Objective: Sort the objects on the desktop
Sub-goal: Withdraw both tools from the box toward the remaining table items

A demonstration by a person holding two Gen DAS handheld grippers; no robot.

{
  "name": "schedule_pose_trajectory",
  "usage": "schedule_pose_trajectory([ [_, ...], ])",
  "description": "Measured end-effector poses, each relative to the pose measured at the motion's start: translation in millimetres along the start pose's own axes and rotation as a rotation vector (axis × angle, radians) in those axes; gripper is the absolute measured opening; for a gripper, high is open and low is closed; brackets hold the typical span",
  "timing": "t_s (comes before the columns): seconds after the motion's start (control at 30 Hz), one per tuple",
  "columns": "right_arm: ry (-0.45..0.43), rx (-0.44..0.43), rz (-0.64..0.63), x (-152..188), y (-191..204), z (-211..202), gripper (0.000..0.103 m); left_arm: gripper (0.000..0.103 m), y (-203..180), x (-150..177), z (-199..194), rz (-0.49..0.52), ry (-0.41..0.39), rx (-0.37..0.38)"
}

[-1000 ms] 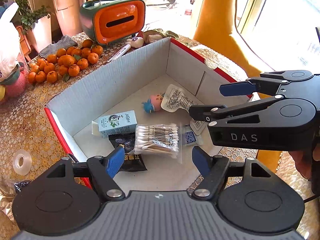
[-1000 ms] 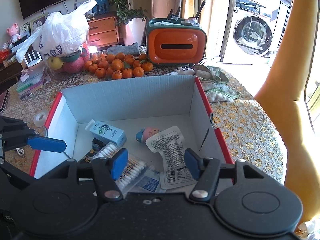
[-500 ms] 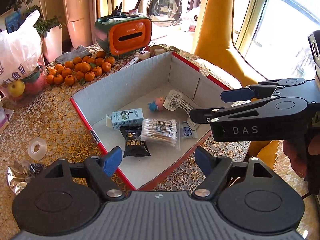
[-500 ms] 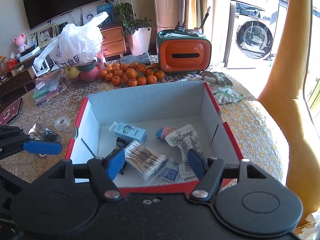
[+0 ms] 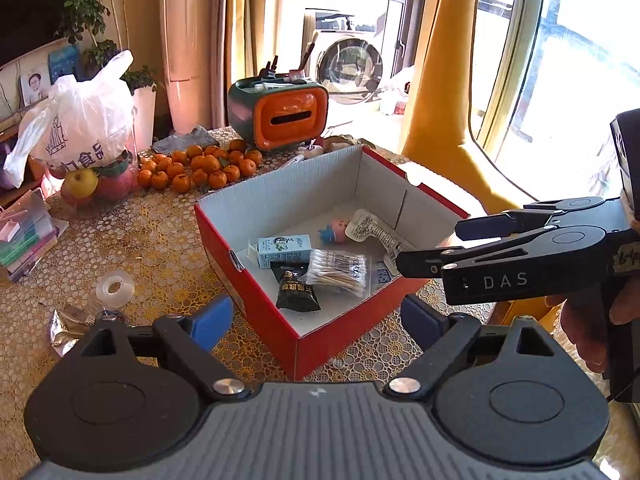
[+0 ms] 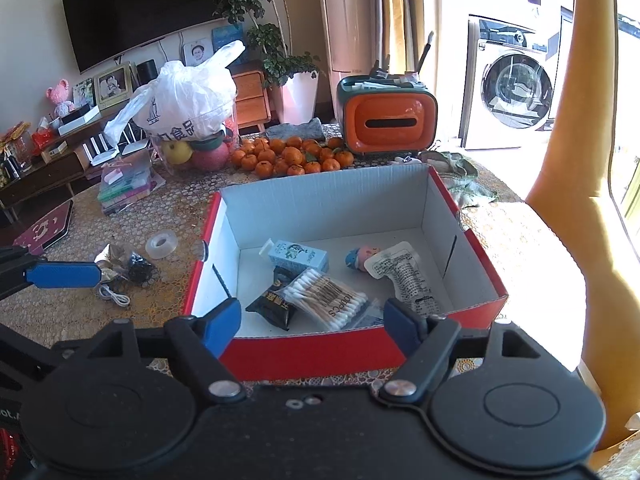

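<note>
A red cardboard box [image 6: 320,354] with a white corrugated lining sits open on the lace-patterned table [image 6: 80,312]. On its floor lie a clear pack of cotton swabs [image 6: 326,298], a black snack packet [image 6: 272,306] partly under it, a small pale-blue carton [image 6: 298,256], a little pink-and-blue figurine [image 6: 358,258] and a white printed pouch [image 6: 404,276] near the right wall. The left gripper [image 5: 316,318] hangs above the box's near corner with its blue-tipped fingers spread wide and nothing between them. The right gripper [image 6: 312,322] hovers over the near edge, its fingers likewise spread and empty. Outside the box, to its left, rest a roll of clear tape [image 6: 162,243], a crumpled foil wrapper [image 6: 110,256] and a white cable [image 6: 114,296]. Mandarins [image 6: 292,158] are heaped behind the box, before an orange tissue holder [image 6: 390,124].
</note>
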State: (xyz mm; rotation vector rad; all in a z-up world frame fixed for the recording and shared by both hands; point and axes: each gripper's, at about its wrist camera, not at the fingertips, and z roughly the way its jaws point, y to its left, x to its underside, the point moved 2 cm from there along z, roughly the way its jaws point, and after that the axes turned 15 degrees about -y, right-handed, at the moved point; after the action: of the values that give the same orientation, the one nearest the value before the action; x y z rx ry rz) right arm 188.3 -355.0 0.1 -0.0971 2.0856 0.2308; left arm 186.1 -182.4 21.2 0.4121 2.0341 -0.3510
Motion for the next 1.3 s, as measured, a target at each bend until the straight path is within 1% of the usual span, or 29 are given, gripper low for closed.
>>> schedule_pose_trajectory([
  [0.03,-0.008,-0.005,0.003,0.0,2.2,-2.6,0.08,0.1,1.3,1.4,-6.1,-0.001,-0.011,-0.002],
  [0.07,-0.019,-0.008,0.009,-0.3,4.9,-6.2,0.082,0.102,2.3,2.8,-11.3,-0.001,-0.023,-0.007],
  [0.1,-0.028,-0.011,0.012,-0.1,7.1,-9.0,0.086,0.102,3.4,4.1,-16.0,-0.001,-0.034,-0.013],
  [0.37,-0.049,-0.029,0.036,8.8,27.0,-20.6,0.094,0.102,17.2,17.6,-50.9,-0.021,-0.097,-0.048],
  [0.47,-0.065,-0.036,0.034,10.9,36.2,-24.3,0.094,0.102,24.2,21.1,-63.3,-0.041,-0.122,-0.062],
  [0.63,-0.093,-0.077,0.075,12.8,49.8,-31.2,0.095,0.102,41.0,27.5,-84.1,-0.082,-0.155,-0.105],
  [0.7,-0.098,-0.088,0.06,12.8,59.3,-31.8,0.095,0.102,48.2,31.3,-92.2,-0.094,-0.165,-0.114],
  [0.9,-0.112,-0.145,0.0,11.7,97.4,-30.2,0.095,0.102,70.0,42.1,-113.2,-0.088,-0.194,-0.179],
  [1.1,-0.12,-0.198,-0.053,12.9,131.2,-19.9,0.095,0.102,93.9,54.8,-129.6,-0.093,-0.212,-0.233],
  [1.3,-0.104,-0.232,-0.062,15.9,156.1,-5.0,0.095,0.103,118.6,68.7,-141.7,-0.116,-0.232,-0.273],
])
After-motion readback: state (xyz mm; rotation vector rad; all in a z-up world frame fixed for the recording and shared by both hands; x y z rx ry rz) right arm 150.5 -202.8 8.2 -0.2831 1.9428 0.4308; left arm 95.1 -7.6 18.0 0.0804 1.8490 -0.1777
